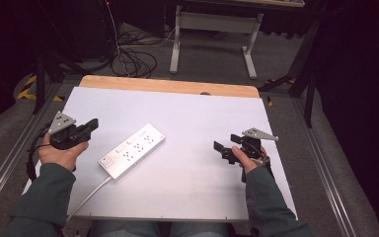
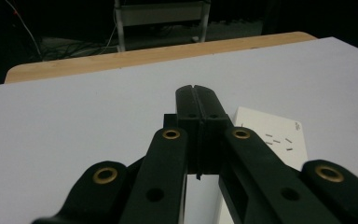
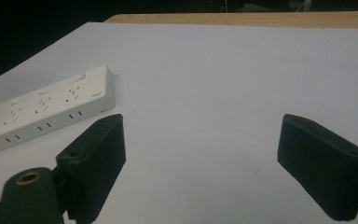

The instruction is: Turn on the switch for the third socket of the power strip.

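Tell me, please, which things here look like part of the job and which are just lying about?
Likely the job (none stated):
- power strip with its cord
- left gripper, fingers shut
- right gripper, fingers open

Just about:
- cables on the floor
- table frame behind

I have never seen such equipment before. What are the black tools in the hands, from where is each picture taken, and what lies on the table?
A person sits at a table covered with a white sheet and holds a hand-operated gripper in each hand. The high view looks down from above. The other two pictures come from cameras riding on the grippers. The left gripper has its jaws closed together, holding nothing. The right gripper has its jaws wide apart, also holding nothing. Between them lies a white power strip, with its cable running toward the person.
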The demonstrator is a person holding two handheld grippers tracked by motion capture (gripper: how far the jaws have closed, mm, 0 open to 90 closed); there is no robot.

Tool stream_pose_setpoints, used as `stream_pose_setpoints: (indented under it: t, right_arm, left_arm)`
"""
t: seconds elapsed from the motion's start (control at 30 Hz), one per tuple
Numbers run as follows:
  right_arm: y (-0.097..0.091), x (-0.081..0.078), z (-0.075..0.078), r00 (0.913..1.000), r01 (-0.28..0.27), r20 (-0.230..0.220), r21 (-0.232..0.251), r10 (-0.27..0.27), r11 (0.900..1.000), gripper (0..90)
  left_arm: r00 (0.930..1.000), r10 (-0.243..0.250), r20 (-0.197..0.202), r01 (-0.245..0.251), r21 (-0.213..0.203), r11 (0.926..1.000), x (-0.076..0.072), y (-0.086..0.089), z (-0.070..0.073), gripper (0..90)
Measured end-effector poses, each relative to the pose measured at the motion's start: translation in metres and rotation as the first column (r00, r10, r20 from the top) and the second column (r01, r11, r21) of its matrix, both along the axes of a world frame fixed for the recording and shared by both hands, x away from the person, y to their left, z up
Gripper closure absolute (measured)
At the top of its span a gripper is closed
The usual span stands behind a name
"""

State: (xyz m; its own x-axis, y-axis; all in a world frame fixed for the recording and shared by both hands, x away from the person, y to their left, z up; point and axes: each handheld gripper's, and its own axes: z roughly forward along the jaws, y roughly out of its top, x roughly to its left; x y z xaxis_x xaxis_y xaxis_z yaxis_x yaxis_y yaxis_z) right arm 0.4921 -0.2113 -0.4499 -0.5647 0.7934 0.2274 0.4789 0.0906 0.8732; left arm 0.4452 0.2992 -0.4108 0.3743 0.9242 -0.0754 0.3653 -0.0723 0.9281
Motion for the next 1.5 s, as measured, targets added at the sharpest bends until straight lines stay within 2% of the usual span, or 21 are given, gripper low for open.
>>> stream_pose_setpoints:
  t: [0.4, 0.53, 0.67, 0.83, 0.97, 1.3, 1.5]
  right_arm:
    - [0.0, 0.001, 0.001, 1.0, -0.005, 0.003, 0.003, 0.005, 1.0, 15.5]
    - [0.0, 0.001, 0.001, 1.0, -0.003, 0.002, 0.007, 0.003, 1.0, 15.5]
    - [0.0, 0.001, 0.003, 1.0, -0.005, 0.007, 0.009, 0.005, 0.9999, 15.5]
    - [-0.001, 0.001, 0.003, 1.0, -0.004, 0.007, 0.012, 0.004, 0.9999, 15.5]
    - [0.0, 0.001, 0.003, 0.9999, -0.006, 0.008, 0.013, 0.006, 0.9999, 15.5]
    - [-0.001, 0.001, 0.003, 0.9999, -0.007, 0.011, 0.011, 0.007, 0.9999, 15.5]
    - [-0.001, 0.001, 0.003, 0.9999, -0.006, 0.011, 0.009, 0.006, 0.9999, 15.5]
  left_arm:
    - [0.9995, -0.006, 0.032, 0.008, -0.038, 0.9992, -0.024, 0.013, 0.004, 88.9]
    - [0.9993, 0.009, 0.035, -0.008, -0.053, 0.9986, -0.031, 0.017, 0.004, 88.9]
    - [0.9981, 0.038, 0.048, -0.035, -0.045, 0.9984, -0.038, 0.023, 0.005, 88.9]
    - [0.9955, 0.075, 0.057, -0.07, -0.078, 0.9945, -0.045, 0.033, 0.005, 88.9]
    - [0.9939, 0.09, 0.063, -0.084, -0.092, 0.9922, -0.048, 0.038, 0.005, 88.7]
    - [0.9915, 0.105, 0.077, -0.098, -0.084, 0.9916, -0.051, 0.039, 0.004, 86.7]
    - [0.9914, 0.11, 0.07, -0.105, -0.083, 0.991, -0.049, 0.039, 0.003, 77.7]
